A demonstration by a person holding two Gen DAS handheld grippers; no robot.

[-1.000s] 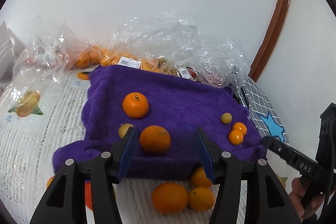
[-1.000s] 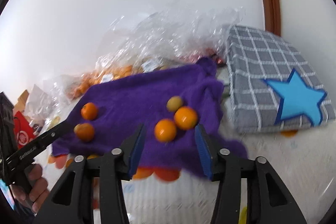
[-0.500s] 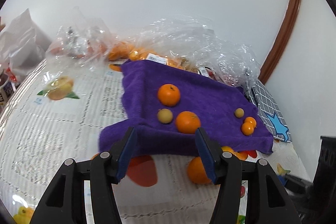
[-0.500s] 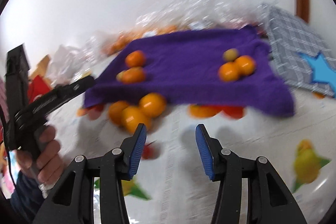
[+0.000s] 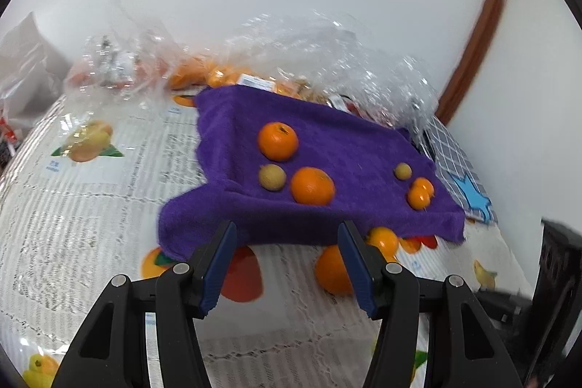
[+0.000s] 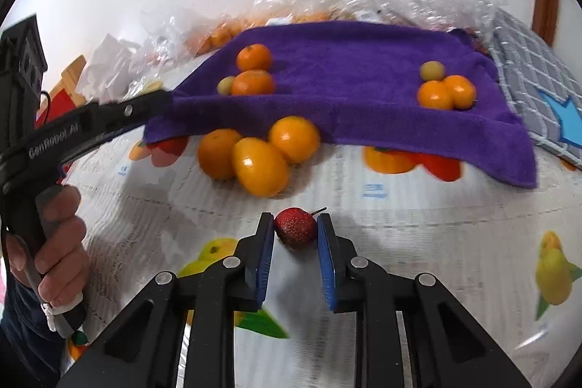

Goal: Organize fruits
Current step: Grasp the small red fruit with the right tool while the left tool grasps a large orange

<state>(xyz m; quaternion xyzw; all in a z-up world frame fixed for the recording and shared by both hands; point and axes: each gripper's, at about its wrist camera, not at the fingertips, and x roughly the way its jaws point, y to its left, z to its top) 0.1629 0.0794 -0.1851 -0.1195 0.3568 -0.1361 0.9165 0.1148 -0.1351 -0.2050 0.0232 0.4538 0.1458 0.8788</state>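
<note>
A purple towel (image 6: 349,86) lies at twelve o'clock over the fruit-print tablecloth (image 6: 418,217), carrying oranges (image 6: 254,57) and small yellow-green fruits (image 6: 431,71). Three loose oranges (image 6: 260,166) sit at its near edge. Only the right wrist view shows the small speckled red fruit (image 6: 294,227), on the tablecloth at six o'clock; the right gripper (image 6: 295,228) has just closed onto it. The left gripper (image 5: 287,239) hangs apart, empty. The bags' (image 5: 327,60) contents are blurred.
</note>
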